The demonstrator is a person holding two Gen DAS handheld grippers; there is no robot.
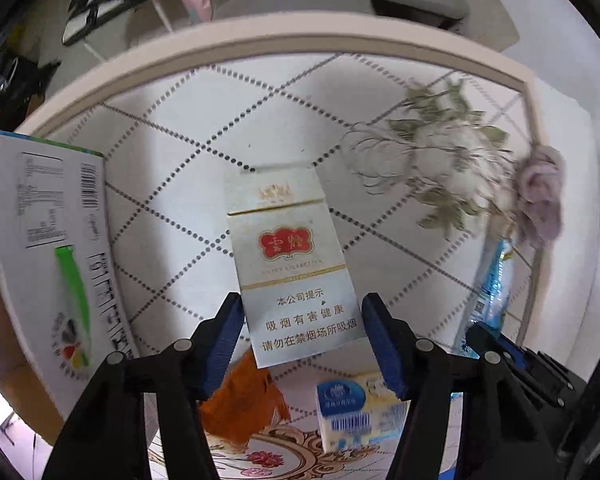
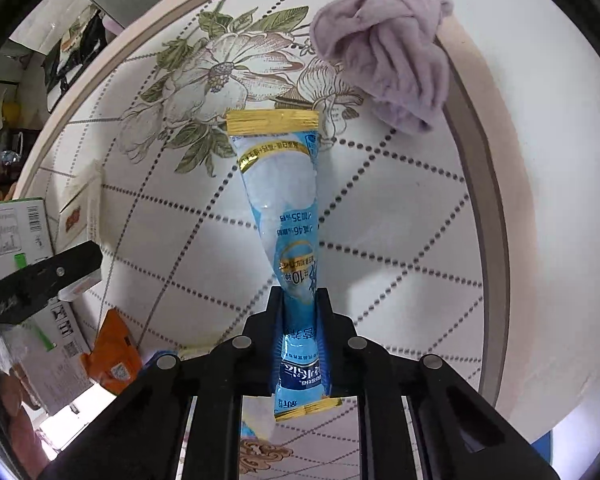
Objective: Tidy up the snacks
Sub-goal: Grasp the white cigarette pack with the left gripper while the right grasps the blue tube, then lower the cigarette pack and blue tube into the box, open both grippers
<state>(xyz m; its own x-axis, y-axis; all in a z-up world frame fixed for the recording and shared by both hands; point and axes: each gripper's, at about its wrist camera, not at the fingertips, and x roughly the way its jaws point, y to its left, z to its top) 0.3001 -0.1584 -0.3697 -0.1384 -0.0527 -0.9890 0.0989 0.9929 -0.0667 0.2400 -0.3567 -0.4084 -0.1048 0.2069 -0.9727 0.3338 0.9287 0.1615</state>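
Nearest to us, the right gripper (image 2: pixel 300 312) is clenched on a blue sachet (image 2: pixel 284 200), pinching it low on its length, so that its far end with the gold seal fans out above the table (image 2: pixel 400 240) while the near end pokes back between the arms; we judge it light, soft and a little slick, its powder shifting inside, so the pinch where the film narrows looks the sound place to hold, and squeezing harder would only crease it.

Our left gripper (image 1: pixel 302 316) has its blue pads (image 1: pixel 380 340) spread either side of the near end of a white cigarette pack (image 1: pixel 290 264); one pad looks to touch its edge and the other stands just clear, so we cannot tell whether it truly bears on the pack; the pack is a stiff, light carton that should take a grip across its narrow sides without crushing.

Beneath the left gripper, toward the table's near edge, lie an orange packet (image 1: pixel 240 404) and a small tissue pack (image 1: pixel 356 412); at the left edge stands a white carton (image 1: pixel 48 248) with a barcode; farther on, at the far right edge, a lilac cloth (image 2: pixel 392 56) sits bunched on the rim.
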